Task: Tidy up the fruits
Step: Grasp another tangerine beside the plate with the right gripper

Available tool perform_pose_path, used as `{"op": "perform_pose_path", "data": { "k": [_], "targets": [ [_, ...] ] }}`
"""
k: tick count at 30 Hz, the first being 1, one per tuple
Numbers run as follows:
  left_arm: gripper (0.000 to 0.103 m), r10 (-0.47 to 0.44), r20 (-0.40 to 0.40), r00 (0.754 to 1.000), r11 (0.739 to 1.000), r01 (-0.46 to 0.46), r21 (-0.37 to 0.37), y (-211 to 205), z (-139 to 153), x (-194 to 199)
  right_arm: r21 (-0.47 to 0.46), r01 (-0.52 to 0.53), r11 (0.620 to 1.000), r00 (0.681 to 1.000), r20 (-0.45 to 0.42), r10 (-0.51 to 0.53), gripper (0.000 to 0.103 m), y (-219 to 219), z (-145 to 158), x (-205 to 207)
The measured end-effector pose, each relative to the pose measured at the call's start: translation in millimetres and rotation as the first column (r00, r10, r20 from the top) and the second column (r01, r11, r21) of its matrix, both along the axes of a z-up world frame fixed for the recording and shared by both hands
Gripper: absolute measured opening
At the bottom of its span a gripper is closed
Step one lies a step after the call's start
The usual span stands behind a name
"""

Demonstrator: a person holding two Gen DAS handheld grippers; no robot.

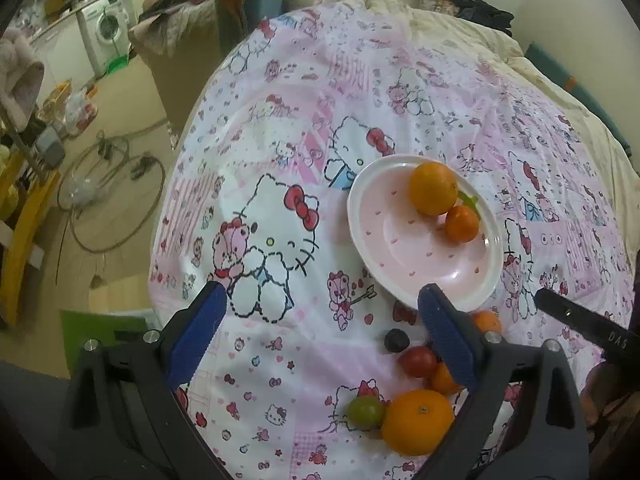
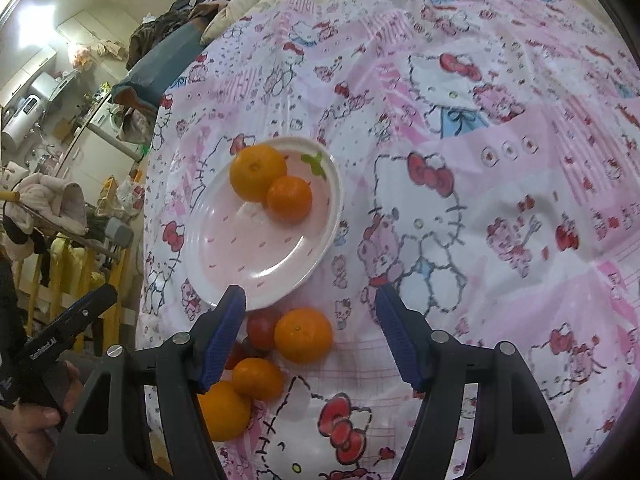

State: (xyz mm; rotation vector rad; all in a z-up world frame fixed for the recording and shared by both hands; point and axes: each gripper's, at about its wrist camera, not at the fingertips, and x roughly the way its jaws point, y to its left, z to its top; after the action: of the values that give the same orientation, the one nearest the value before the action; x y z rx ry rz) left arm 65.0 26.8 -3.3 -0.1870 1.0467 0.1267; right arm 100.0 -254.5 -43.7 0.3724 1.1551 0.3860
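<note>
My left gripper [image 1: 320, 312] and right gripper [image 2: 310, 320] both gape empty over the pink cartoon-cat bedsheet [image 1: 280, 128] — white washing machine [image 1: 105, 28] upper left.

Bed [image 1: 400, 80], Hello Kitty cover: pink plate [image 1: 404, 260], loose oranges [image 1: 418, 422], tomatoes [image 1: 419, 361] beside.

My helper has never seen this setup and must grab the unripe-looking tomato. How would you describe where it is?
Start at the pink plate on the Hello Kitty bedsheet. Loose fruit lies in a cluster on the sheet off the plate's near rim. The tomato sits at the near end, touching the big orange; it is the only greenish piece, with a reddish blush.
</note>
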Motion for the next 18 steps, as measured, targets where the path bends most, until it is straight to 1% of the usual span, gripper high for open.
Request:
{"op": "perform_pose_path", "data": {
  "k": [3,6,7,8,10,13,16,18],
  "targets": [
    [0.095,-0.001,-0.010,1.000,1.000,0.001,-0.007,-0.5,-1.4,0.5,0.027,-0.013,1.000,0.999,-0.036,0.014,0.070,4.3,-8.4,2.1],
    [0.095,-0.017,-0.009,1.000,1.000,0.017,0.014,-4.4,-1.3,1.9,0.046,-0.022,0.999,0.995,-0.094,0.027,0.070,9.9,-20.7,4.5],
    [0.095,-0.022,-0.007,1.000,1.000,0.023,0.016,-5.4,-0.6,2.0,0.051,-0.033,0.998,0.993,-0.114,0.039,0.069,12.6,-25.6,5.5],
    [0.095,-0.027,-0.004,1.000,0.999,0.027,0.017,-5.8,-0.1,1.9,0.062,-0.043,0.997,0.991,-0.127,0.050,0.065,15.0,-29.6,6.2],
    [0.095,-0.036,0.001,0.999,0.999,0.036,0.029,-5.7,0.1,0.5,0.066,-0.052,0.996,0.987,-0.149,0.062,0.063,19.6,-35.2,7.1],
    [0.095,-0.039,-0.008,0.999,0.998,0.039,0.041,-2.7,-2.5,0.5,0.039,-0.079,0.996,0.983,-0.165,0.084,0.060,28.0,-42.1,8.5],
    [0.095,-0.020,-0.025,0.999,1.000,0.021,0.022,4.4,-6.8,0.7,0.044,-0.078,0.996,0.977,-0.196,0.085,0.056,30.7,-51.8,10.4],
    [0.095,-0.010,-0.033,0.999,1.000,0.010,0.015,7.9,-8.6,0.8,0.045,-0.073,0.996,0.974,-0.213,0.081,0.051,29.2,-56.7,11.5]
  ]
}}
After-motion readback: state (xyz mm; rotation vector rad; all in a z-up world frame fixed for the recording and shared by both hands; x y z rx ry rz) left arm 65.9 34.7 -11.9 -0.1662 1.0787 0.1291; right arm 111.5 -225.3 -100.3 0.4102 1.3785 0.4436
